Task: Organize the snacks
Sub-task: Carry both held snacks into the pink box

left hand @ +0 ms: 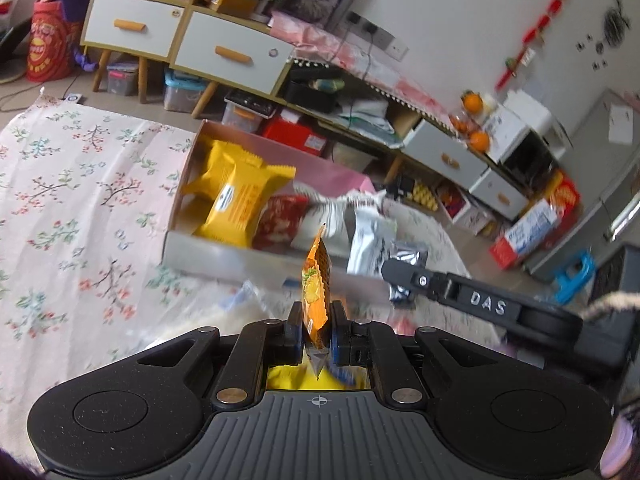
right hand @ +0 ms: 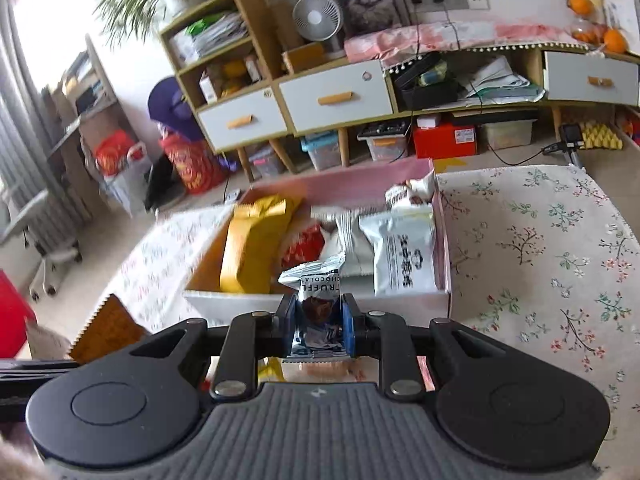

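Note:
A pink-walled cardboard box (left hand: 224, 254) (right hand: 442, 240) on the floral cloth holds snack packets: a yellow one (left hand: 236, 196) (right hand: 256, 240), a red one (left hand: 280, 220) (right hand: 302, 246) and white ones (left hand: 370, 240) (right hand: 404, 256). My left gripper (left hand: 317, 320) is shut on an orange snack packet (left hand: 318, 276), held edge-on just in front of the box. My right gripper (right hand: 319, 316) is shut on a silver chocolate truffle packet (right hand: 316, 288) at the box's near wall. The right gripper's finger shows in the left wrist view (left hand: 440, 284), with the silver packet at its tip.
A floral cloth (left hand: 72, 184) (right hand: 552, 248) covers the surface around the box. Behind stand wooden cabinets with white drawers (left hand: 224, 52) (right hand: 336, 96), storage bins beneath them and a fan (right hand: 318, 16). An orange packet edge (right hand: 106, 332) shows at lower left in the right wrist view.

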Demonstrator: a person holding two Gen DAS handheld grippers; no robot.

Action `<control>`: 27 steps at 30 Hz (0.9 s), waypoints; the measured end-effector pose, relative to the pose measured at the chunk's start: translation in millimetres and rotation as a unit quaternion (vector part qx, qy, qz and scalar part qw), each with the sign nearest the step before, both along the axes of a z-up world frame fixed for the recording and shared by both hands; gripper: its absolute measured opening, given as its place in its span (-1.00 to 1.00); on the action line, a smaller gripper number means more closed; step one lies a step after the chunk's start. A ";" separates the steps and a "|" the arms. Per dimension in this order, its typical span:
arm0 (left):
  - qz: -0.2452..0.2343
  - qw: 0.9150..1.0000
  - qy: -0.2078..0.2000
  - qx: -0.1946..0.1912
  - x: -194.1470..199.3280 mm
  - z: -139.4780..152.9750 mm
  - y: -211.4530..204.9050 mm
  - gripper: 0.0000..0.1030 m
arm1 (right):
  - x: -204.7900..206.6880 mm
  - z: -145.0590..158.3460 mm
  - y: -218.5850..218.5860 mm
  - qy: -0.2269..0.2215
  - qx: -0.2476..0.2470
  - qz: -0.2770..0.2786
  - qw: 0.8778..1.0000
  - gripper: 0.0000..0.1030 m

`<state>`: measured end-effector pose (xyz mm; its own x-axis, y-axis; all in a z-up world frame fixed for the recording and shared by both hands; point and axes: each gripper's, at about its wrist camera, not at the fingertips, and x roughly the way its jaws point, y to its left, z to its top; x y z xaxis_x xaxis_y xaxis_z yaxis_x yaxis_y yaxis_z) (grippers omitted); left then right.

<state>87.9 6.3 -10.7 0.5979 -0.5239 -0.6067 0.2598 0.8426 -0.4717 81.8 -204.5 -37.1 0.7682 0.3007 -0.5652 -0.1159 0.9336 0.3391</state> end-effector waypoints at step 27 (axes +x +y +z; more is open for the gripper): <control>0.092 0.996 0.014 0.003 93.8 -51.1 -27.0 -0.81 | 43.2 -30.8 -18.8 0.035 0.100 -0.076 0.991 -0.59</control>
